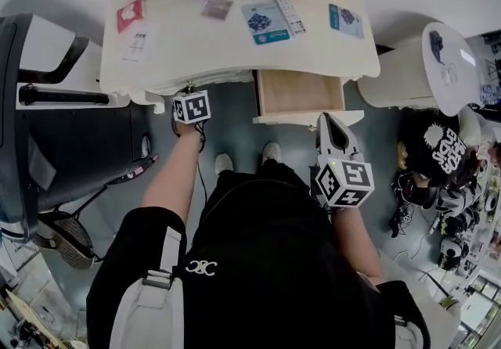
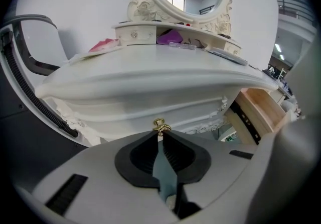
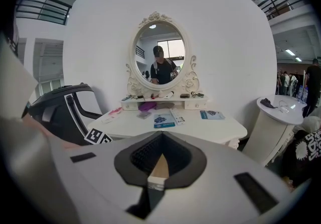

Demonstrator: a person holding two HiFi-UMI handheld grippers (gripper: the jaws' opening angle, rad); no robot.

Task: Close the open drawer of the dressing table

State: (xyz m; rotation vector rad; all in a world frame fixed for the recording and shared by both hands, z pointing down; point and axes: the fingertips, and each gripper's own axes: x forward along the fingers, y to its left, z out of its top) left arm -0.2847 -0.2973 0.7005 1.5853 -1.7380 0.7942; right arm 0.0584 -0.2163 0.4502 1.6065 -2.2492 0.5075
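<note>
Two big things hem in the work area. At far left, a black high-backed office chair point(image 1: 47, 144) stands just beside the table's left end. The grey floor between it and the far side is open, with only the operator's white shoes point(image 1: 272, 152) on it, near the table front.

The white curved-front dressing table point(image 1: 211, 46) has a scalloped, carved front edge. The left gripper point(image 1: 189, 97) is up against that edge, left of centre. Its jaws are drawn together, tips pinched on a small gold knob point(image 2: 159, 126) on the carved front panel.

Tabletop clutter, none of it overhanging the drawer:
- red card point(image 1: 130, 15)
- blue-and-white booklet point(image 1: 264, 23)
- white remote control point(image 1: 288, 11)
- oval mirror in a carved white frame point(image 3: 160, 60) at the back

The open pale-wood drawer with a white front point(image 1: 301, 93) sits just right of centre. It stands well out from under the tabletop, its bare wood bottom showing. In the left gripper view it juts out at the right, with a black runner along its side.

The right gripper point(image 1: 323, 117) is at the right part of the drawer's white front; I cannot tell whether it touches. Its jaws are closed to a thin slit and hold nothing, and tan wood shows through the slit.

A round white pedestal side table point(image 1: 450, 58) stands near the table's right end. A person in a black printed shirt point(image 1: 438, 144) is low down at far right, well apart from the drawer.
</note>
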